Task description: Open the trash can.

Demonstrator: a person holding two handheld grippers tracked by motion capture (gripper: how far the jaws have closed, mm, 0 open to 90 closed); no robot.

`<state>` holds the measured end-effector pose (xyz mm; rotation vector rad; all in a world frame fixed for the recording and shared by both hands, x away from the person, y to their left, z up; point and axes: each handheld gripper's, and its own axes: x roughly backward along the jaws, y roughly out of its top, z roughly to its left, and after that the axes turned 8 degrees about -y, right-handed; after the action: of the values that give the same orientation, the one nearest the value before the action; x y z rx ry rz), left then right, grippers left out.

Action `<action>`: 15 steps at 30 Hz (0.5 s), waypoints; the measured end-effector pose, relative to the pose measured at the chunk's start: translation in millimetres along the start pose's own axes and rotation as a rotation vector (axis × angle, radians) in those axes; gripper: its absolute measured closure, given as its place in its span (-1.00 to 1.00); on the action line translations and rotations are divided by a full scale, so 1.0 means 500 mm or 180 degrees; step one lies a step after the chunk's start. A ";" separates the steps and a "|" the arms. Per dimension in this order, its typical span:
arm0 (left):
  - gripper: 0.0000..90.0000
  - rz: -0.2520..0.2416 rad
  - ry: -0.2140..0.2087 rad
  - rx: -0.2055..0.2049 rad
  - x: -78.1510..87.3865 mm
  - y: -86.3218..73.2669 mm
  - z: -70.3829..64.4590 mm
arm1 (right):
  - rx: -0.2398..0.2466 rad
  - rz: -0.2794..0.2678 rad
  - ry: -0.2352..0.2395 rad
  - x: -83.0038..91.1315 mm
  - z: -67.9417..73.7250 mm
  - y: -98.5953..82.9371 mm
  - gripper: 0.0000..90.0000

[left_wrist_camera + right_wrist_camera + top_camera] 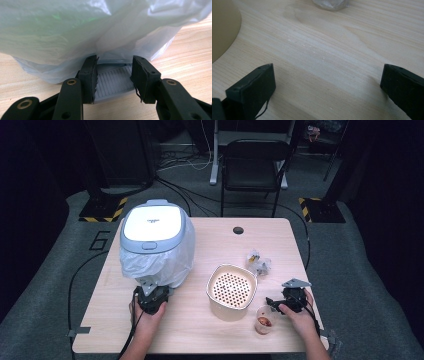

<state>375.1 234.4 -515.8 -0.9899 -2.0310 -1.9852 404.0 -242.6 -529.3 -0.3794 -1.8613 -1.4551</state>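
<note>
A white pedal bin (152, 227) with a shut lid and a clear plastic liner (87, 32) stands at the table's left. My left gripper (151, 291) is at its base, and its jaws (113, 61) are closed against both sides of the ribbed grey pedal (112, 81). A cream perforated basket (231, 290) sits mid-table, with its edge (222, 30) beside my right gripper. To its right a small clear cup (265, 321) holds reddish scraps. My right gripper (274, 302) hovers open just beside the cup, over bare wood (328, 66), with nothing between its jaws.
Crumpled clear wrappers (258, 262) lie behind the basket, and one wrapper (330, 3) is ahead of the right jaws. The wooden table (210, 335) has a cable hole (238, 230) near its far edge. A black chair (255, 165) stands beyond the table.
</note>
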 end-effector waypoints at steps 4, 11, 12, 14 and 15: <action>0.24 -0.0131 -0.0037 -0.0021 -0.003 -0.010 0.003 | 0.0000 0.0001 0.0000 0.000 0.000 0.000 -1.00; 0.24 0.0130 -0.0084 0.0132 -0.007 0.015 0.000 | -0.0001 0.0001 0.0001 0.000 0.000 0.000 -1.00; 0.24 0.0130 -0.0084 0.0132 -0.007 0.015 0.000 | -0.0002 0.0002 0.0001 0.000 0.000 0.000 -1.00; 0.24 0.0306 -0.0009 0.0034 -0.009 0.032 0.005 | 0.0003 -0.0002 0.0000 0.000 0.000 0.000 -1.00; 0.24 0.0385 -0.0014 0.0042 -0.008 0.038 0.005 | -0.0001 0.0002 0.0001 0.000 0.000 0.000 -1.00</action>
<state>389.3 233.8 -502.0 -1.0876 -1.9344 -1.9077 404.0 -242.6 -529.3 -0.3798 -1.8606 -1.4551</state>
